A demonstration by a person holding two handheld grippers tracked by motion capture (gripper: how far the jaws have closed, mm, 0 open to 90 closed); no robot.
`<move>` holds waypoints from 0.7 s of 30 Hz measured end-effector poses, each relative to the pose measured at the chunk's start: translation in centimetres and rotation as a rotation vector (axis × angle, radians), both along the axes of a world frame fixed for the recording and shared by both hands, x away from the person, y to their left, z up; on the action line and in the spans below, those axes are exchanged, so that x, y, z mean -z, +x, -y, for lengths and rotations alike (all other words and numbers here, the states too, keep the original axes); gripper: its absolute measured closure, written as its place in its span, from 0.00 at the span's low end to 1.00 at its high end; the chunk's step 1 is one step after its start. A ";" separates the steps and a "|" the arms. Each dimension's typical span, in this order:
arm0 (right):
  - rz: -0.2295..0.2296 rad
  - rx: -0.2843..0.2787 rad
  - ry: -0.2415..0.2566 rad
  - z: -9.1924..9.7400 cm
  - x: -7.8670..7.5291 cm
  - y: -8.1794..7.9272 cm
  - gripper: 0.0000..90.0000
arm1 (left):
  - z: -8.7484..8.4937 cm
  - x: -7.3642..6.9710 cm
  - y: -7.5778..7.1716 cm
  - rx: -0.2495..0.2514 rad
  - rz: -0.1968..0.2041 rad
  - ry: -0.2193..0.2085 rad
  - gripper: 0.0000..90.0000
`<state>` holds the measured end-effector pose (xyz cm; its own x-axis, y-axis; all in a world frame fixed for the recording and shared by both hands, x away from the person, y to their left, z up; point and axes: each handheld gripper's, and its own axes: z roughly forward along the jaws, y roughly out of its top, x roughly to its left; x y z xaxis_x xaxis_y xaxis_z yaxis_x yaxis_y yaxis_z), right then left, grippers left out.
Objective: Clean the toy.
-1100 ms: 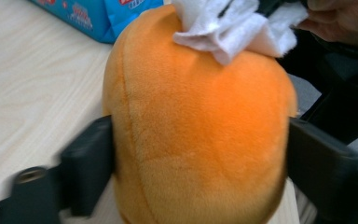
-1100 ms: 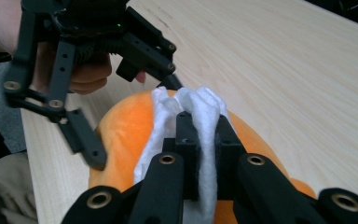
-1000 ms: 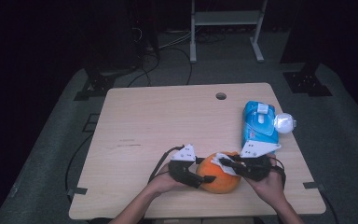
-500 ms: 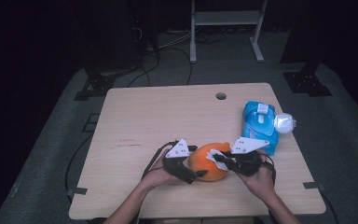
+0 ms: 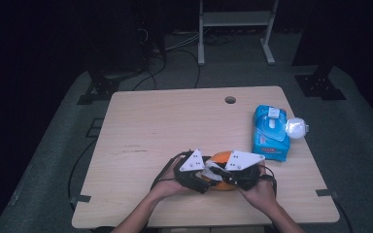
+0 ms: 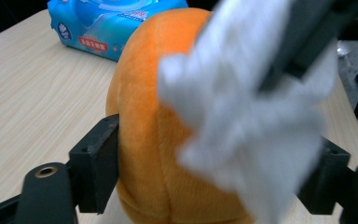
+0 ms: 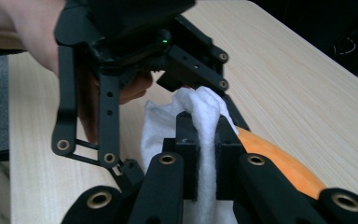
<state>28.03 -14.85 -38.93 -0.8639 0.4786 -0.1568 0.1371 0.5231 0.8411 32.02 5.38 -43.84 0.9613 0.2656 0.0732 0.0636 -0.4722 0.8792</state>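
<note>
Since a second ago, you have been drawing both hands and the orange plush ball (image 5: 222, 158) a little toward the left along the near edge of the table (image 5: 165, 121), and the ball is now sitting slightly farther from the blue wipes pack (image 5: 270, 133) than before. Your left gripper (image 5: 205, 178) has just been narrowing its jaws again after spreading them wide; in the left gripper view the ball (image 6: 154, 135) is sitting between the two black jaws, the left one lying right against the plush, while the right one is partly hidden behind the white cloth (image 6: 251, 116), so you are bracing the ball rather than squeezing it hard. Your right gripper (image 7: 207, 140) is clenching its jaws tight on a fold of that cloth (image 7: 205, 109), which is bunching up between the pads and draping over the top of the ball (image 7: 279, 158). In the high view the two grippers are meeting over the ball, your right gripper (image 5: 223, 175) coming in from the right side. The ball is resting on the table near its front edge, just left of the wipes pack, and a white round object (image 5: 296, 128) is lying just beside that pack at the table's right edge.
</note>
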 end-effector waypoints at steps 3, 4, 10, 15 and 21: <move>0.001 0.038 0.020 0.9 -0.2 0.5 0.92 | -0.2 0.1 0.3 0.003 -0.007 -0.003 0.26; 0.002 0.070 0.025 1.8 -0.4 0.9 0.92 | -0.4 0.2 0.5 0.004 -0.018 -0.010 0.26; -0.071 0.133 0.081 4.6 0.3 2.1 0.92 | -0.5 0.5 1.1 -0.010 -0.085 -0.038 0.14; -0.077 0.132 0.084 4.6 0.4 2.3 0.92 | -0.7 0.1 1.1 -0.017 -0.115 -0.076 0.13; -0.065 0.117 0.085 4.1 -0.2 1.8 0.92 | -0.5 -0.3 0.5 -0.032 -0.052 -0.056 0.31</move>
<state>29.80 -19.00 -38.76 -0.8085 0.5857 -0.0573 0.2483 0.4279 0.8690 32.48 5.89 -43.52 0.9545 0.2981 0.0076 0.1239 -0.4194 0.8993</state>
